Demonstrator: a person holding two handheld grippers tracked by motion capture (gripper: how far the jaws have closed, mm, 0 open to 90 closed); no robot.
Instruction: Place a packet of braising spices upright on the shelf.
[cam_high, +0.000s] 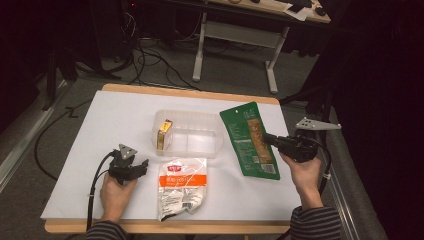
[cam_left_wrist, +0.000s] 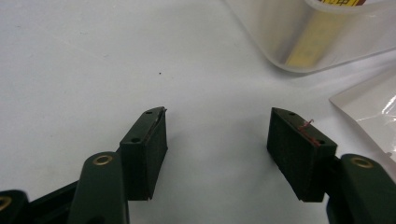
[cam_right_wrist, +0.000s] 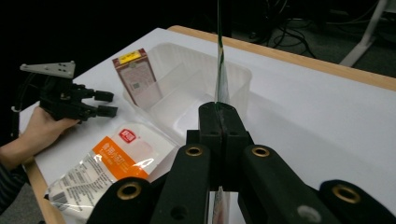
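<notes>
A: Item one, right tongs?
B: Clamped on the green packet, held clear of the bench, just right of the clear tray.

A: Item two, left tongs?
B: Apart, nothing between them, resting low beside the orange-and-white pouch.

A: Tray contents?
B: One small box, upright at its left end.

A: Step in hand?
B: Likely carrying the packet trayward. Next calls for lowering it into the open compartment, then releasing.
</notes>
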